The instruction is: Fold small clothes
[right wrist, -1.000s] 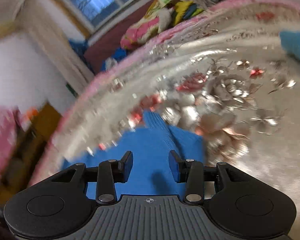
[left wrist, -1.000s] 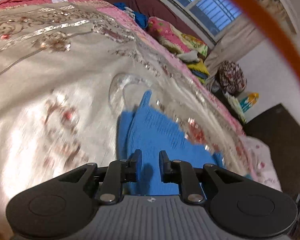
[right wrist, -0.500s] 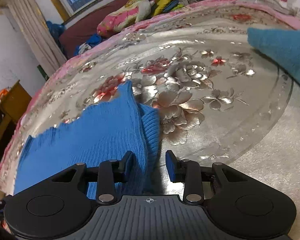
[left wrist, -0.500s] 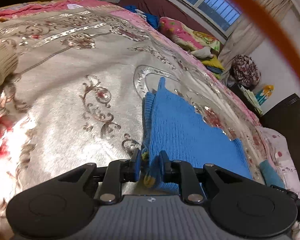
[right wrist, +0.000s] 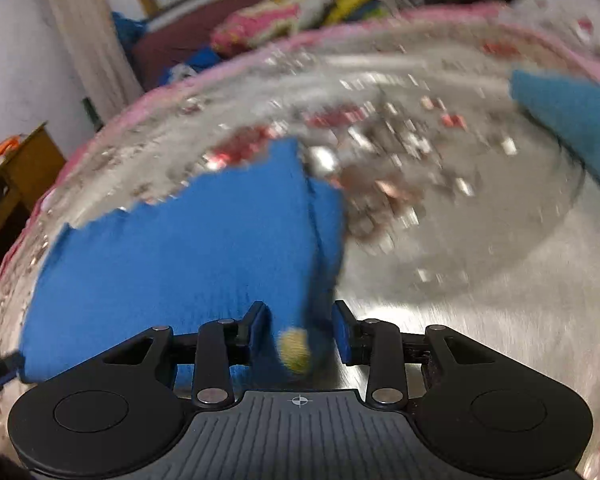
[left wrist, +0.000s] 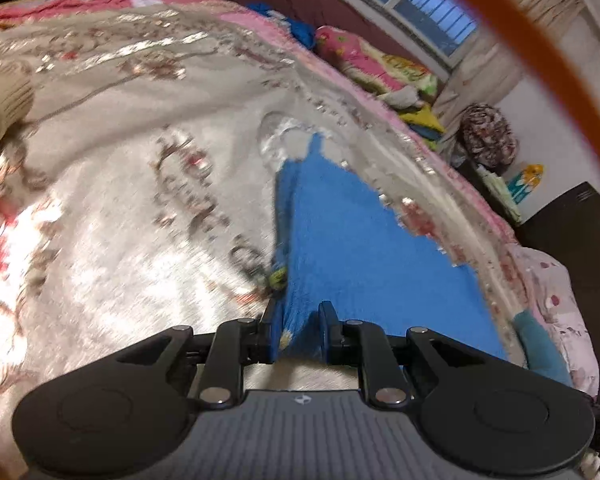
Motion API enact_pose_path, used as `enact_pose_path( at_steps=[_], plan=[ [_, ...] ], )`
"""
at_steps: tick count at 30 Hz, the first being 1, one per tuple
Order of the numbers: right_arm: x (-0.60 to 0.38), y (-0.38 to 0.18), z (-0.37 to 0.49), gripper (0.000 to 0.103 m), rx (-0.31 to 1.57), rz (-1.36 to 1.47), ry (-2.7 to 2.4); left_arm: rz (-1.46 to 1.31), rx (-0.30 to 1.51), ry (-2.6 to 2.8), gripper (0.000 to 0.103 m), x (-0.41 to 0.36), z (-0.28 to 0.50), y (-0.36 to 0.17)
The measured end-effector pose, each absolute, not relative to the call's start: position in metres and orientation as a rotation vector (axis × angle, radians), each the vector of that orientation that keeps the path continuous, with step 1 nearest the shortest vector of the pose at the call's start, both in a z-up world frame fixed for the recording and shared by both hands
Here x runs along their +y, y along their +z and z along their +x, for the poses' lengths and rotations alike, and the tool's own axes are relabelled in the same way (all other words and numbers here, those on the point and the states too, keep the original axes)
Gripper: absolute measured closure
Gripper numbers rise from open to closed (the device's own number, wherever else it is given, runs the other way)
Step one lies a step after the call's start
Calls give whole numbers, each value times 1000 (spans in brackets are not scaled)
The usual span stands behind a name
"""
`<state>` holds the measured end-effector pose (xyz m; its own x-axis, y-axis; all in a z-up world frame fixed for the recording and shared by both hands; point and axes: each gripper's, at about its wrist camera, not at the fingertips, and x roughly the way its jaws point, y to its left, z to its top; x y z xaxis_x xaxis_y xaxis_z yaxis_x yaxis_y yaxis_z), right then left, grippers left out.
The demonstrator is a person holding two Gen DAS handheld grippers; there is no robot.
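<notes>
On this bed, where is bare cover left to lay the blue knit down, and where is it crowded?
Bare floral bedcover lies left of the blue knit, short of the beige roll. From the right wrist, more lies between the knit and the teal cloth. Crowded: under the window, where bedding is piled.

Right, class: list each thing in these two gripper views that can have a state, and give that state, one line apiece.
Blue knit garment: spread on the bedspread, near edge pinched.
Left gripper: shut on the garment's edge.
Right gripper: jaws apart, garment's edge between them.
Teal cloth: lying apart, untouched.
Bedspread: spread under everything.
</notes>
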<state>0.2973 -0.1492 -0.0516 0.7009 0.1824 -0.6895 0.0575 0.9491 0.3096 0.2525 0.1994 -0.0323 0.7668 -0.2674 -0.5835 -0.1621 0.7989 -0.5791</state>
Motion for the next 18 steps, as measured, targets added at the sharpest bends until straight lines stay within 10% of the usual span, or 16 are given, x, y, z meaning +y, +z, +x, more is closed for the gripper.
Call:
enact_pose_path(
  at_steps=[18],
  plan=[
    [-82, -20, 287, 64, 741, 179, 189, -712, 653, -110, 78, 202, 254, -32]
  ],
)
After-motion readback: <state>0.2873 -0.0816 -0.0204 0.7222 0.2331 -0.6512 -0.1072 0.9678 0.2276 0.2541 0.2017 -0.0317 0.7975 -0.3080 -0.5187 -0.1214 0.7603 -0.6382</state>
